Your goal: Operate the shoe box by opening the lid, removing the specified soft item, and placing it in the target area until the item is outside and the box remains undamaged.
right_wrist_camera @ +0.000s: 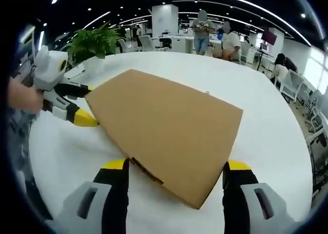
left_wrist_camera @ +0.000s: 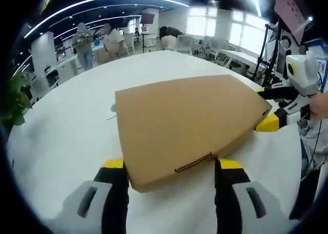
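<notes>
Left tool [left_wrist_camera: 170, 168]: jaws spread wide, straddling the near end of the shoe box [left_wrist_camera: 187, 123] without clamping it; black jaws with yellow tips, one at each side of the box's corner.

Right tool [right_wrist_camera: 175, 170]: jaws likewise parted around the opposite end of the box, nothing gripped. Seen from the left gripper view it comes in from the right, yellow tip touching the box's far corner, with a person's hand [left_wrist_camera: 320, 104] behind it.

Shoe box: plain brown cardboard, lid closed, lying flat about the middle of the round white worktop [left_wrist_camera: 61, 136]. Its long axis runs from one tool to the other; a slotted tab shows at the end facing the left tool.

Surroundings: potted plant [right_wrist_camera: 95, 41] at the worktop's edge; two people [left_wrist_camera: 97, 41] standing well beyond the worktop's far edge.
</notes>
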